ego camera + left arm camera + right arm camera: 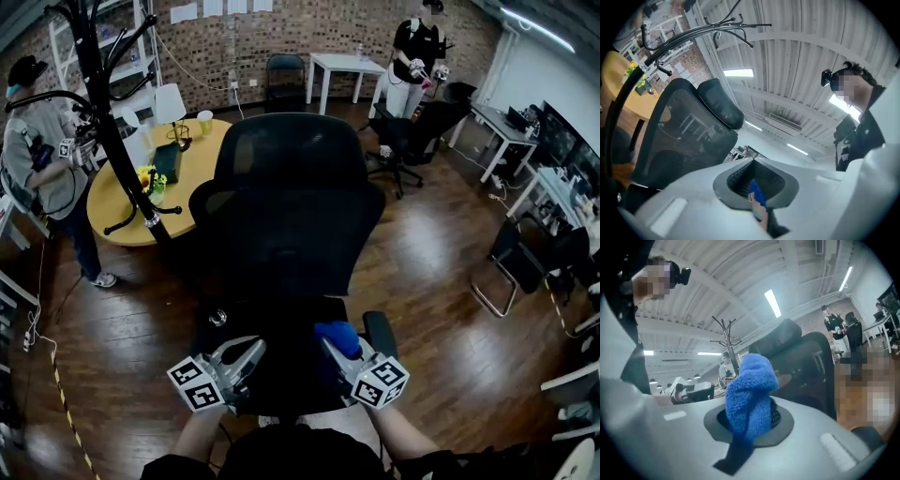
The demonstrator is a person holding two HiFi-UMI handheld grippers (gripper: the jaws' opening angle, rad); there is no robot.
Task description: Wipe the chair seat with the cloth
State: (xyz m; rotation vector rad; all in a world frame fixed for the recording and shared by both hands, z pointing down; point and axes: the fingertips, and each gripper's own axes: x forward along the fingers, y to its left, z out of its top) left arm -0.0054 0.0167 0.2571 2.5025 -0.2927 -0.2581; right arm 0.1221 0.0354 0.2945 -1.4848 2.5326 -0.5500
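Observation:
The black office chair [295, 206] stands right before me, its mesh back upright and its dark seat [286, 370] low between my two grippers. My right gripper [339, 352] hovers over the seat's right side, shut on a bunched blue cloth [337, 336]. In the right gripper view the cloth [750, 394] bulges out of the right gripper [750, 420], with the chair back [806, 366] behind it. My left gripper [246, 356] is over the seat's left side, shut and holding nothing. In its own view the left gripper [754, 185] tilts upward past the chair back [679, 136].
A black coat rack [103, 103] and a round yellow table [122, 202] stand to the left behind the chair. A person [42, 159] stands at far left, another person [412, 56] by a white table [342, 66]. More chairs [412, 131] are to the right. The chair's right armrest [380, 333] adjoins my right gripper.

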